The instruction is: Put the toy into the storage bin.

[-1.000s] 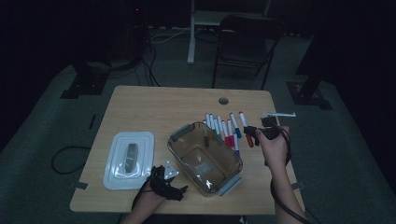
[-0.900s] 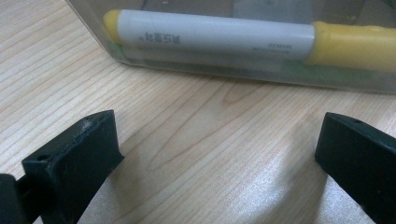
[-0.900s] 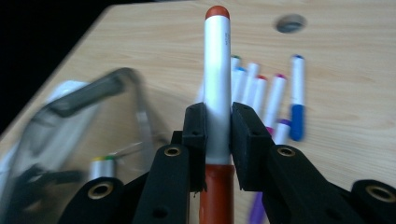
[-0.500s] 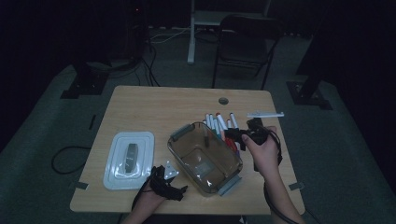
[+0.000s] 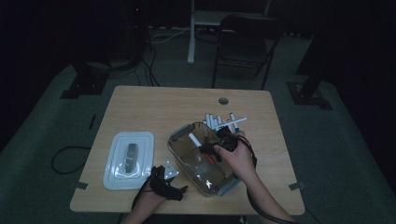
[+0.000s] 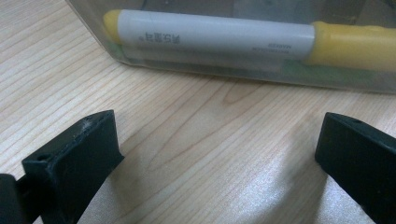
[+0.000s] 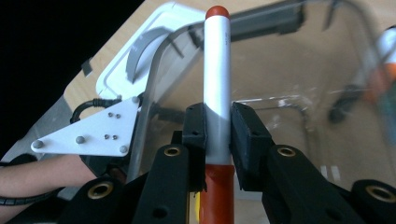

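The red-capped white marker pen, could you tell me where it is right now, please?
The red-capped white marker pen is clamped in the right gripper, over the clear plastic box at the table's near middle.

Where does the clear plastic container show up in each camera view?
High view: clear container at centre, on the near half of the table.
Left gripper view: its side wall runs along the top edge, a yellow-capped marker lying inside.
Right gripper view: its rim and floor spread behind the upright red marker.
Shared landmark: the pale wood table.
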Demonstrator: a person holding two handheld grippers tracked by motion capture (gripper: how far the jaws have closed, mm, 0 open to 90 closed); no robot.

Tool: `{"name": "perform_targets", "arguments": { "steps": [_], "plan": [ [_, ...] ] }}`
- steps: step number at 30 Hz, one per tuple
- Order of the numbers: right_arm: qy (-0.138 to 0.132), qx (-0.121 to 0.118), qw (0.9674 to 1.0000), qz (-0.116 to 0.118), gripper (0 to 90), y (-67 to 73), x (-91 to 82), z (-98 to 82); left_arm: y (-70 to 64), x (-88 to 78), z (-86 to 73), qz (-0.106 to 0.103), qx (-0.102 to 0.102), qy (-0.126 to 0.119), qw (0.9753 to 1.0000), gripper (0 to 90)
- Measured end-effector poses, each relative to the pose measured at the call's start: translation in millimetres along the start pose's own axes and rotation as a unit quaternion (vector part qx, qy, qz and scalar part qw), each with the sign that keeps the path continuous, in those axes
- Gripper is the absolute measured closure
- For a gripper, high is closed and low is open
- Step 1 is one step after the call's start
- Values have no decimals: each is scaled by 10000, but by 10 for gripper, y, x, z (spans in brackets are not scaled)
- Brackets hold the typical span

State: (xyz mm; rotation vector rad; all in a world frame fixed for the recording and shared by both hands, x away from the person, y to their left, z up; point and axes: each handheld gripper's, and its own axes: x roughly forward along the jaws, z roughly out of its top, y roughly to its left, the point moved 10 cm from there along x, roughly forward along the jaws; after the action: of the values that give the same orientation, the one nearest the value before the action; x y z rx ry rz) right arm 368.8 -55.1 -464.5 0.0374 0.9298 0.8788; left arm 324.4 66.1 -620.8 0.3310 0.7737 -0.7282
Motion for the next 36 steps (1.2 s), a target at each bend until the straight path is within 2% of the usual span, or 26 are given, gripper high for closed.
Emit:
{"name": "perform_targets", "arguments": {
  "steps": [5, 11, 13, 16, 17, 18, 19, 22, 23, 25, 27, 29, 30, 33, 36],
  "plan": [
    [446, -122, 9989, -32, 768, 70, 270, -78, 4, 0, 0, 13, 14, 2, 10000, 4],
    [739, -124, 9972, -14, 768, 88, 447, -131, 0, 0, -1, 2, 0, 2, 10000, 4],
    [955, -126, 9953, -44, 768, 77, 552, -162, 0, 0, -1, 1, 4, 3, 10000, 4],
    [1068, -95, 9942, -33, 768, 75, 614, -181, 0, -1, -1, 0, 3, 6, 10000, 4],
    [1199, -79, 9928, -17, 768, 75, 672, -211, 0, -1, -1, 0, 5, 6, 10000, 4],
    [1199, -79, 9928, -17, 768, 75, 672, -211, 0, 0, -1, 1, 3, 5, 10000, 4],
    [1357, -83, 9907, -3, 768, 74, 731, -252, 0, 0, -1, 2, 3, 5, 10000, 4],
    [1486, -104, 9888, -29, 768, 70, 785, -289, 0, 1, 0, 2, -1, -3, 10000, 4],
    [1619, -112, 9867, -37, 768, 72, 828, -326, 0, 1, 0, 3, 0, -3, 10000, 4],
    [1649, -107, 9862, -50, 768, 71, 841, -336, 0, 1, 0, 4, 0, -4, 10000, 4],
    [1756, -122, 9844, -56, 768, 70, 872, -371, 1, 1, 0, 5, 3, -2, 10000, 4],
    [1956, -142, 9806, -49, 768, 63, 917, -440, 1, 1, 0, 6, 2, -4, 10000, 4],
    [1956, -142, 9806, -49, 768, 63, 917, -440, 1, 1, 0, 5, 3, -3, 10000, 4],
    [2121, -102, 9772, -40, 767, 44, 954, -498, 3, 1, 0, 15, 12, -4, 10000, 4],
    [2188, -78, 9757, -31, 766, 36, 967, -523, 4, 0, 0, 13, 14, 0, 10000, 4]
  ]
}}
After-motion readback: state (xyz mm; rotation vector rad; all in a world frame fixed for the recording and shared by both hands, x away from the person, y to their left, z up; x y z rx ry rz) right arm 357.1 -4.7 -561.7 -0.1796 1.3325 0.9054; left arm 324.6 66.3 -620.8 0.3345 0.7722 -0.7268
